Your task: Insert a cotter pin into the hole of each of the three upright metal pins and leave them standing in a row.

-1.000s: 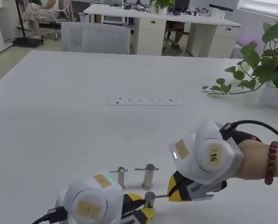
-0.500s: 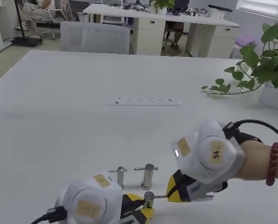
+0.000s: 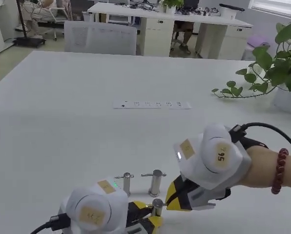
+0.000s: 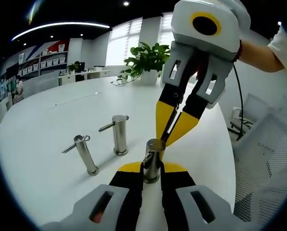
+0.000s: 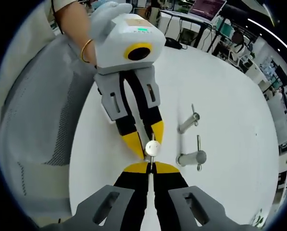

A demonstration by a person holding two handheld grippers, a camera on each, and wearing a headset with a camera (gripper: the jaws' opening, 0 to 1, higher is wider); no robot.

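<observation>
Cotter pin [image 5: 150,162], the third, sits pinched in the right gripper [image 4: 171,134], tip at the nearest metal pin [image 4: 153,161]. The left gripper [image 4: 151,169] clamps that pin upright, close in front of me. I judge this is insertion, and next calls for a straight push. I cannot make out its depth in the hole. Beyond, the left far pin [image 3: 127,184] and right far pin [image 3: 156,183] stand cottered.

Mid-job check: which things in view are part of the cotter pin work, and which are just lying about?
Job:
near metal pin, gripped by left gripper
cotter pin at its hole, held by right gripper
second pin and third pin, both already with cotter pins

Lying about:
power strip
potted plant
chair
</observation>
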